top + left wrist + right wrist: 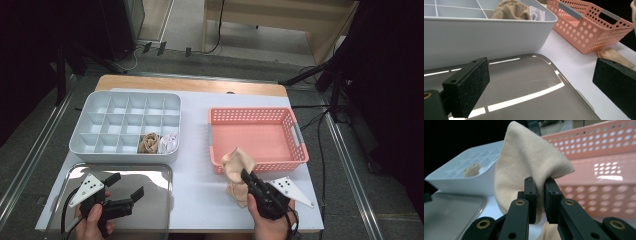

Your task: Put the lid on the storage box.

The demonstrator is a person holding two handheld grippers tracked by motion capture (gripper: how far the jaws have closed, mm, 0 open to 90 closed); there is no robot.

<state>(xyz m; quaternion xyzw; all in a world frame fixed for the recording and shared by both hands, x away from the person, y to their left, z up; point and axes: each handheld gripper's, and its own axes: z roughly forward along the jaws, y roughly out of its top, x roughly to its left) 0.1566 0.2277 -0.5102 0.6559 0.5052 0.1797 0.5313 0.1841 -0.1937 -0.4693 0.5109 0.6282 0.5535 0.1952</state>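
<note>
One beige sock (238, 165) hung clamped in the right tongs (246, 175), probably bound for the divided tray (125, 150); the left tongs (126, 186) gaped apart.

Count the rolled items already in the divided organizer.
2. A tan roll and a white roll sit in neighbouring front-row compartments of the grey organizer. The other compartments look empty in the high view.

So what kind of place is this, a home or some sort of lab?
Most likely a lab or recording studio rather than a home. The table stands between black stands with cables trailing on the floor, and the sorting props, a divided tray and a pink basket, are laid out neatly.
</note>
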